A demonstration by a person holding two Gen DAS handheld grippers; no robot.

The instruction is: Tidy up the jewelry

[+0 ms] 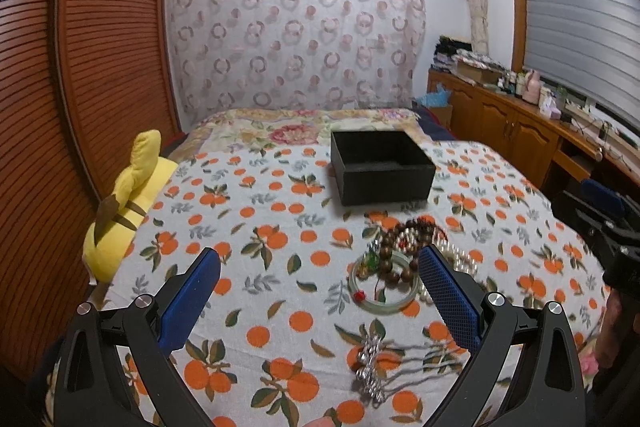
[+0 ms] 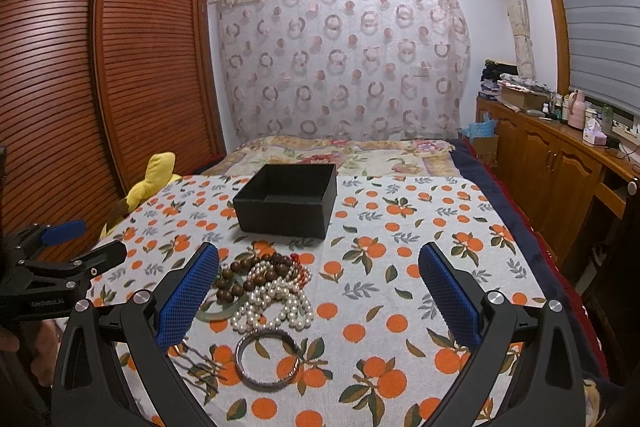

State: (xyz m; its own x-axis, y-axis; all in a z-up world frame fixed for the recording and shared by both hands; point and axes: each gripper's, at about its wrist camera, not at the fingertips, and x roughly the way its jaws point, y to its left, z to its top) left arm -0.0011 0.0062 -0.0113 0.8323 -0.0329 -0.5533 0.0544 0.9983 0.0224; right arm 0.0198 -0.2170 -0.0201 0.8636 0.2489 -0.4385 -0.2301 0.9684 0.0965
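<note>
An open, empty black box point(image 1: 380, 167) point(image 2: 286, 201) sits on the orange-print cloth. In front of it lies a jewelry pile: brown wooden beads point(image 1: 396, 247) point(image 2: 240, 279), a white pearl strand point(image 2: 276, 301) point(image 1: 460, 259), a pale green jade bangle point(image 1: 384, 287) point(image 2: 216, 313), and a silver bangle point(image 2: 266, 359) point(image 1: 370, 367). My left gripper point(image 1: 318, 267) is open above the cloth, the pile by its right finger. My right gripper point(image 2: 318, 263) is open, the pile near its left finger. Both hold nothing.
A yellow plush toy point(image 1: 124, 207) point(image 2: 148, 183) lies at the bed's left edge by the louvered wardrobe point(image 1: 80, 87). A wooden cabinet point(image 2: 560, 167) with clutter runs along the right wall. A floral quilt point(image 1: 304, 127) lies behind the box.
</note>
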